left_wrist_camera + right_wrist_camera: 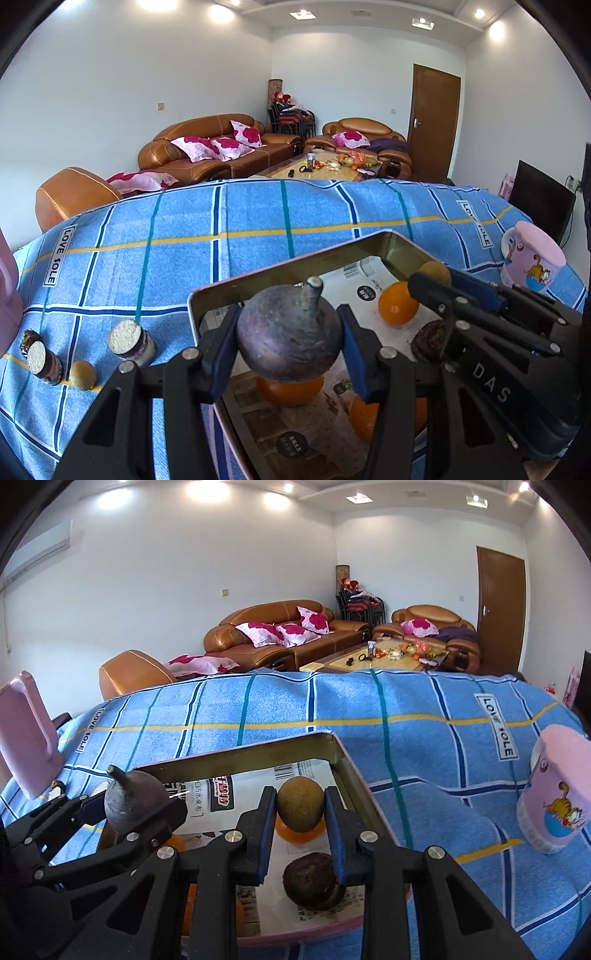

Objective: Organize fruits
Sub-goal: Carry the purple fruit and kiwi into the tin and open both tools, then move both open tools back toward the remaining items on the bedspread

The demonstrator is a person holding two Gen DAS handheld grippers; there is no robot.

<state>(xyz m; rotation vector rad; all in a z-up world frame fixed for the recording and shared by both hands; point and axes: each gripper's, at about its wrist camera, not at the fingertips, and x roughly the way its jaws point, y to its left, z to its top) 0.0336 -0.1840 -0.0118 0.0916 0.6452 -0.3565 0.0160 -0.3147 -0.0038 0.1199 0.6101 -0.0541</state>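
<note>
My left gripper (pixel 288 343) is shut on a dark purple round fruit with a stem (pixel 288 336) and holds it above the metal tray (pixel 258 280). My right gripper (pixel 301 812) is shut on a small brown-green kiwi-like fruit (pixel 300 808), also above the tray (pixel 236 760). The tray holds oranges (pixel 397 302) (pixel 299 834) and a dark brown fruit (pixel 314 880), on a printed paper lining. The right gripper shows in the left wrist view (pixel 436 280), and the left gripper in the right wrist view (pixel 136 812).
The tray sits on a blue checked cloth (pixel 258 236). Left of it lie two cut purple-skinned pieces (pixel 129 339) (pixel 42 360) and a small yellow fruit (pixel 83 374). A pink cartoon cup (pixel 554 794) stands at the right, a pink object (pixel 26 734) at the left.
</note>
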